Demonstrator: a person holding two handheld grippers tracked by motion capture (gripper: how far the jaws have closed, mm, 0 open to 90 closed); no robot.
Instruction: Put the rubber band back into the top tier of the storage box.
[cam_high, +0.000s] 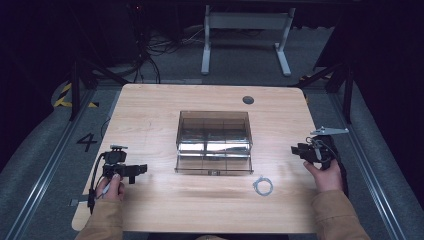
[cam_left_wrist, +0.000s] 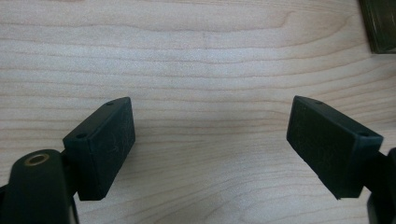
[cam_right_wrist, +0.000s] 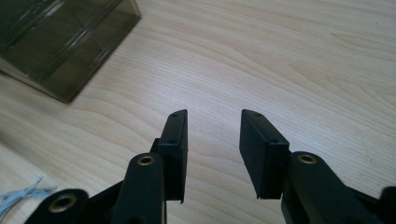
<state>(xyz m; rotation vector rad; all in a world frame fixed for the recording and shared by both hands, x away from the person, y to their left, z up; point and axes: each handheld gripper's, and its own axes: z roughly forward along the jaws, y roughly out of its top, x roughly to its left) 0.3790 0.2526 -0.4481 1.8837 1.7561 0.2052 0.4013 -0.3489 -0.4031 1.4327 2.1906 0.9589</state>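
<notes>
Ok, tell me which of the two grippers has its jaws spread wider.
The left gripper. Its jaws stand far apart over bare table, while the right gripper keeps only a narrow gap between its own. Both are empty.

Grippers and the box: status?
Left gripper open wide, empty, over bare table. Right gripper open, narrower gap, empty. Smoked plastic box mid-table, untouched; small wire coil near its front right corner. Nothing between grippers and box.
</notes>
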